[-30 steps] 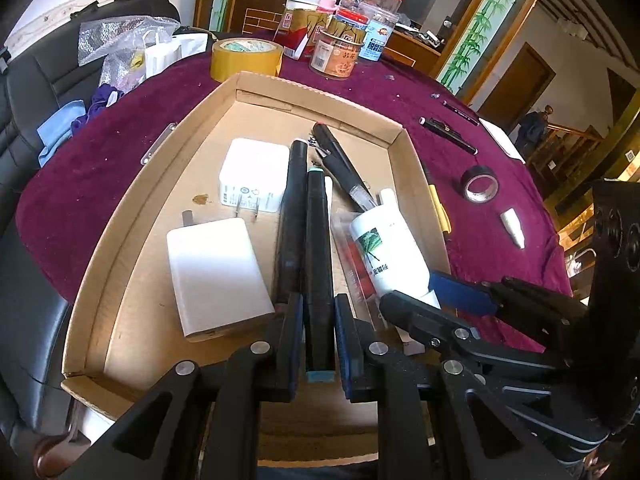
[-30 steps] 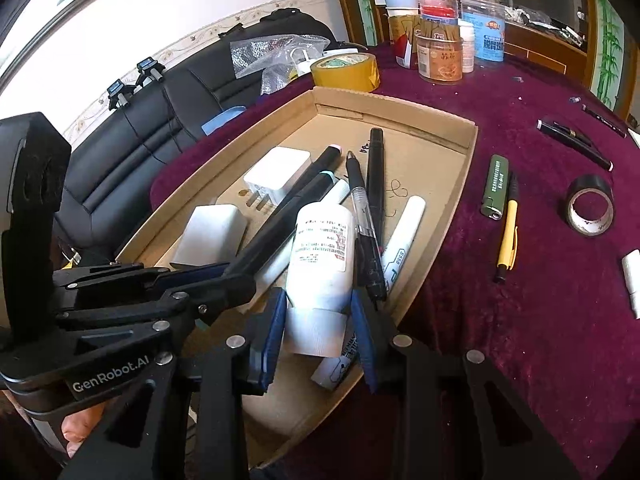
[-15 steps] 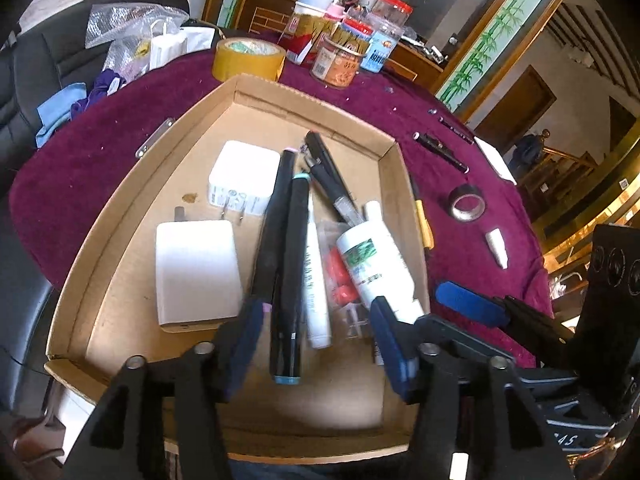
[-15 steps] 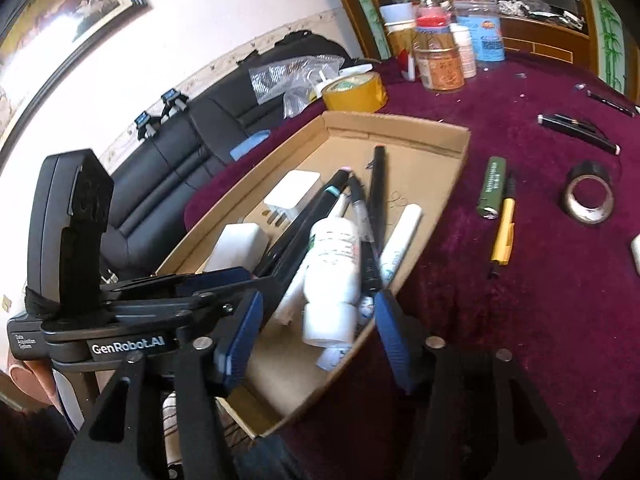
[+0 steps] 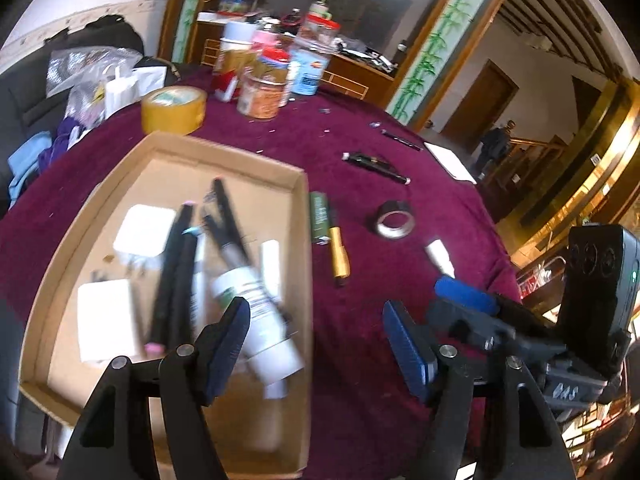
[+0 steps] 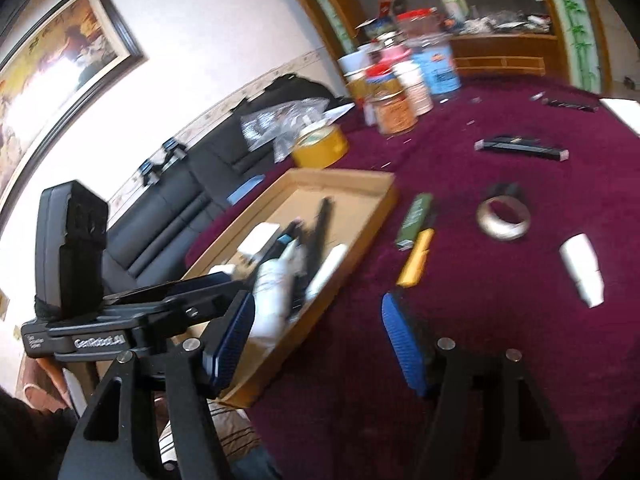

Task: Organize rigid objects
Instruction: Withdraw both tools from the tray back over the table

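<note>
Left wrist view: left tongs (image 5: 316, 344) are opening wide, nothing between them, hanging over the cardboard tray's (image 5: 302, 280) right wall. White bottle (image 5: 260, 320) and black markers (image 5: 172, 276) are lying inside the tray. Judged step: picking the next loose item.

Right wrist view: right tongs (image 6: 316, 344) are opening, empty, above the maroon surface (image 6: 500, 320). Yellow pen (image 6: 416, 262), green lighter (image 6: 414, 220), tape ring (image 6: 504, 220) and white cap (image 6: 582, 274) are waiting outside; next move needs aiming at one.
</note>
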### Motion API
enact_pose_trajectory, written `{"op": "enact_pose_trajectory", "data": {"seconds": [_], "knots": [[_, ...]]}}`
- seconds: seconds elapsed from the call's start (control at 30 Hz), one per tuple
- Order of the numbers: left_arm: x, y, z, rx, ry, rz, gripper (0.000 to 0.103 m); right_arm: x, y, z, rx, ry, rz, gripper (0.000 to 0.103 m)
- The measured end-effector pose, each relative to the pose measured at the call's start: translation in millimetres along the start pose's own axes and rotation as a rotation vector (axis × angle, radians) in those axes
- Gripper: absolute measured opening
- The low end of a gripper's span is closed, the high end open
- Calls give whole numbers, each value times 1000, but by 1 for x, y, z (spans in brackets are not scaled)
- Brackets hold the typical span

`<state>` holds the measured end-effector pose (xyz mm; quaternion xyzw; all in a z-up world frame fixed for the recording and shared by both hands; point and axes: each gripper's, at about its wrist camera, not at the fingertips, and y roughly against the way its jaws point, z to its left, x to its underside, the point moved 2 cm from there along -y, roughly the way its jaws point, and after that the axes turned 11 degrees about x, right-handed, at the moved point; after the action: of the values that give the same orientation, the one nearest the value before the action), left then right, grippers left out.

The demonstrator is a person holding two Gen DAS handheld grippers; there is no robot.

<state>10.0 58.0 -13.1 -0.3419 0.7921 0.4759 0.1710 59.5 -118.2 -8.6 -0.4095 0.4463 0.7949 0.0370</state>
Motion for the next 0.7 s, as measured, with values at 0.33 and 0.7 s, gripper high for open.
{"op": "enact_pose_trajectory", "data": {"seconds": [0.33,0.7], "knots": [[-14,-50,-36,-149,-108,67,72,-28,-2,-96,192,-96,-24,66],[-19,-90,-44,-187,-130,117,72,-16,-22,-163,318,-328,2,66]]}}
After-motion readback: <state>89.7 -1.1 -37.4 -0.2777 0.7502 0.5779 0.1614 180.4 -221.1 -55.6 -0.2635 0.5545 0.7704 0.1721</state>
